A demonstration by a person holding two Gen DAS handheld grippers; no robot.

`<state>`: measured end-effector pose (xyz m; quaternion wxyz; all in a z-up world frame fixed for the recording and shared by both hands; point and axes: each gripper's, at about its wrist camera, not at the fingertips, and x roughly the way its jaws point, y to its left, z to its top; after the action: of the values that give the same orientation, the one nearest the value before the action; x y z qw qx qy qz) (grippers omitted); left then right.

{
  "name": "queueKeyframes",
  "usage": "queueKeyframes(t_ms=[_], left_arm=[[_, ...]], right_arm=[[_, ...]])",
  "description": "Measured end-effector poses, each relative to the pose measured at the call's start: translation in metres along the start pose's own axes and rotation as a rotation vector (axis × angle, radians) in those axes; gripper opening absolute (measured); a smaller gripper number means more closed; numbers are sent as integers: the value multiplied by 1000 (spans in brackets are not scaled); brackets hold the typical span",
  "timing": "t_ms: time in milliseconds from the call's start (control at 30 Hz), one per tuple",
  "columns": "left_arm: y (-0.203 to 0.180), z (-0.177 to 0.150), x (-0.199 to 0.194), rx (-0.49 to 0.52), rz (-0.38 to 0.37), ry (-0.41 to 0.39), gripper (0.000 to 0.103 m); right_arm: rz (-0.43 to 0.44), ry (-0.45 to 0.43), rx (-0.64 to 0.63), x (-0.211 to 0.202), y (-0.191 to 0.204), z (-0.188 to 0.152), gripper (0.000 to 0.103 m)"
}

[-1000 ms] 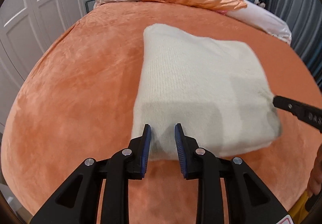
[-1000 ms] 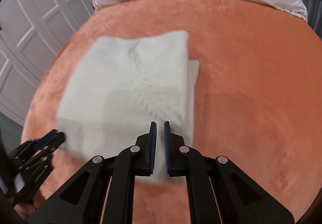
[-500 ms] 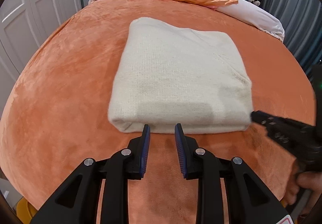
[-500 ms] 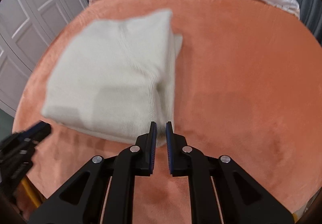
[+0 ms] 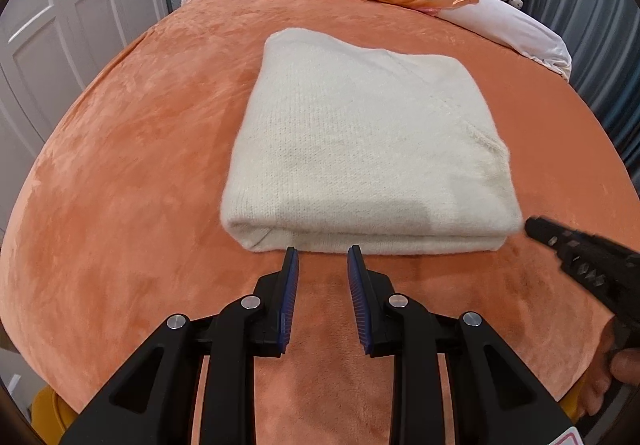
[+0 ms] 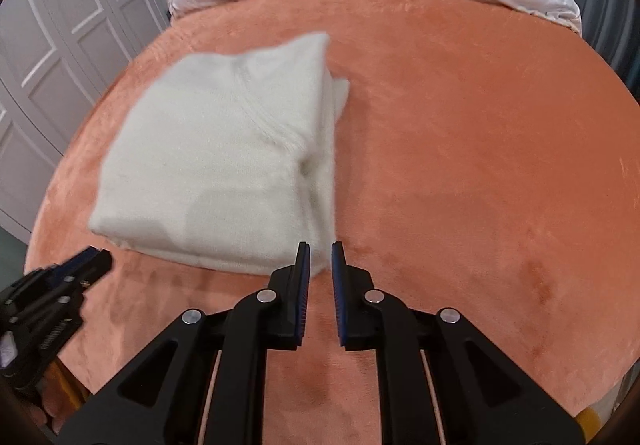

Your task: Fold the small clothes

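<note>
Orange plush bedspread (image 5: 120, 173) fills both views, pillows along the upper edge. Centre of frame: cream knit sweater (image 5: 360, 149), folded into a compact rectangle, apparently the finished fold. Left gripper (image 5: 322, 257), lower centre, jaws slightly parted and empty, tips just short of the near fold edge. Right gripper (image 6: 320, 253), jaws narrowly parted, empty, at the bundle's near right corner. Next move, by judgement: withdraw or tidy the edges. No legible writing or brand.

Light: even, soft, indoor | Shadows: faint on near edge of folded cream knitted garment (image 5: 360, 149) | Sharpness: left-wrist view crisp, right-wrist view motion-blurred | Distortion: strong fisheye bowing, dark vignetted corners
</note>
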<state>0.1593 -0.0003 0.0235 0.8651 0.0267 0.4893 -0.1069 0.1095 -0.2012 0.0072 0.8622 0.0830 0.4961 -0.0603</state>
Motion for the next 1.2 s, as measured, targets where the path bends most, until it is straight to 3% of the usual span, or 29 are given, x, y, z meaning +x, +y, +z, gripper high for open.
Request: queueKeyframes(t_ms=[100, 300, 367, 400, 433, 500, 667, 733, 833, 933, 1033, 1200], left_arm=[[4, 1, 6, -13, 22, 4, 26], [16, -7, 6, -24, 33, 14, 26], [12, -18, 5, -12, 30, 15, 32], [10, -23, 5, -9, 26, 11, 40], [7, -30, 5, -4, 26, 1, 50], [1, -43, 6, 8, 38, -10, 58], [-6, -62, 10, 2, 7, -1, 62], [-3, -69, 13, -17, 5, -1, 67], [-5, -79, 13, -9, 20, -25, 71], [-15, -91, 15, 47, 59, -40, 91], [-18, -98, 15, 58, 84, -82, 92], [-17, -103, 15, 33, 91, -113, 93]], right_arm=[[-12, 84, 4, 27, -1, -7, 11], [-8, -11, 16, -8, -2, -23, 11], [-29, -42, -3, -18, 0, -31, 11], [-42, -61, -16, -22, 2, -37, 12], [-49, -71, -26, -23, 2, -41, 19], [-54, -99, -44, -26, 4, -51, 22], [-51, -84, -40, -25, -2, -72, 24], [-51, -87, -31, -27, -3, -82, 38], [-54, -93, -28, -24, -2, -91, 51], [-60, -107, -44, -18, 1, -107, 63], [-72, -143, -84, -17, 8, -114, 74], [-96, -174, -100, -13, 14, -119, 83]])
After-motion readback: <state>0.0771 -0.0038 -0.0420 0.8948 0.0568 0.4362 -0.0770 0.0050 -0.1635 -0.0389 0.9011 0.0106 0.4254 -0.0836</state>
